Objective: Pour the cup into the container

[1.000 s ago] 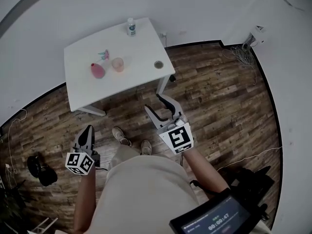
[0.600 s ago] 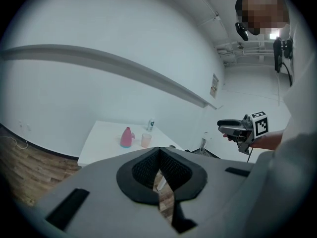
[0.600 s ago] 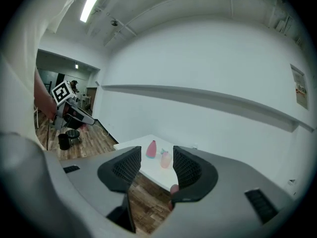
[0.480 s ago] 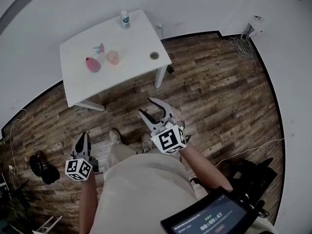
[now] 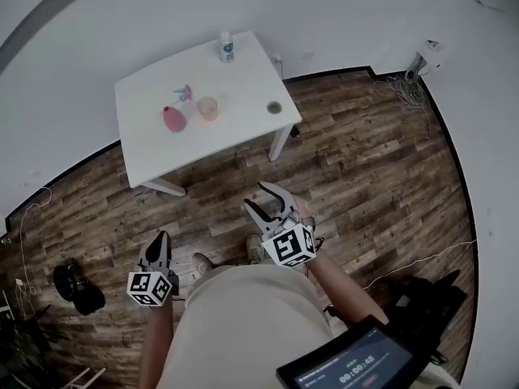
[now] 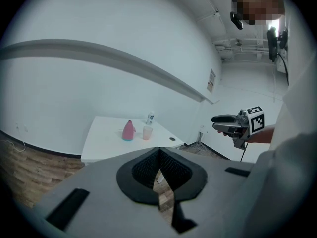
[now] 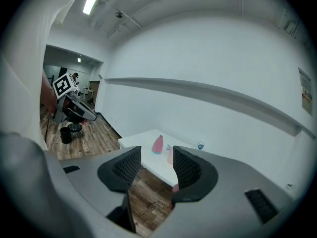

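A white table (image 5: 154,148) stands far ahead by the wall. On it are a pink flask-shaped container (image 5: 173,120) and, just right of it, a pale pink cup (image 5: 208,108). Both also show small in the left gripper view, container (image 6: 128,131) and cup (image 6: 147,133). My left gripper (image 5: 160,241) hangs low by my left leg over the floor, jaws shut and empty. My right gripper (image 5: 256,196) is in front of my body, well short of the table, open with nothing between its fingers. In the right gripper view the container (image 7: 158,144) shows beyond the jaws.
A white bottle (image 5: 227,47) stands at the table's far edge and a small round dish (image 5: 274,108) near its right edge. Wood floor lies between me and the table. Cables (image 5: 401,87) lie by the right wall; a dark object (image 5: 73,286) sits on the floor at left.
Both grippers have sunk and drawn closer to my body. The table has shifted in the head view as my head moved. Neither gripper's jaws have changed.
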The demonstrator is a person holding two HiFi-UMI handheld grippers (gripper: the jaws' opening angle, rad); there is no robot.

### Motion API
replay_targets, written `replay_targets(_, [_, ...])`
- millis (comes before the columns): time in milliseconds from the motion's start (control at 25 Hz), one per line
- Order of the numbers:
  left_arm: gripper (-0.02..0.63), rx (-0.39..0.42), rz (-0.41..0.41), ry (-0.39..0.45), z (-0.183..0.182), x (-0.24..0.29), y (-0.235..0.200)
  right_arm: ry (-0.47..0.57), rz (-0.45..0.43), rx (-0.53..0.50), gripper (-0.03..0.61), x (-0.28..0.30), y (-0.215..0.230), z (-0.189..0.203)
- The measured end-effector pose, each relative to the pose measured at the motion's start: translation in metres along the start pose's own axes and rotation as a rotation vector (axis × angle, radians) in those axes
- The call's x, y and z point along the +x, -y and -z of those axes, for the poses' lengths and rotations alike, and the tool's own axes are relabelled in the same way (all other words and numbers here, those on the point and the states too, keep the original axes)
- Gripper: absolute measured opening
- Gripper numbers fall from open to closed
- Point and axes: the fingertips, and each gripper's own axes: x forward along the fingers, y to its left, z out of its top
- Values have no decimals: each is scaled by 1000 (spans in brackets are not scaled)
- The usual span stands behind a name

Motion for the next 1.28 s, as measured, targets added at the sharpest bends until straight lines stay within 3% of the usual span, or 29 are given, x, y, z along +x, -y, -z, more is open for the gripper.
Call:
replay_targets(320, [9,27,21,-41,2,-27,-57,-93,0,0,206,34,-36,4])
replay_targets(640, [9,56,57,-86,8,-42,-105,-149,41,96,206,60,-63,6])
replay_targets(1280, [9,25,136,-102,9,-39,-129,-201,79,143,206,62,-94,0])
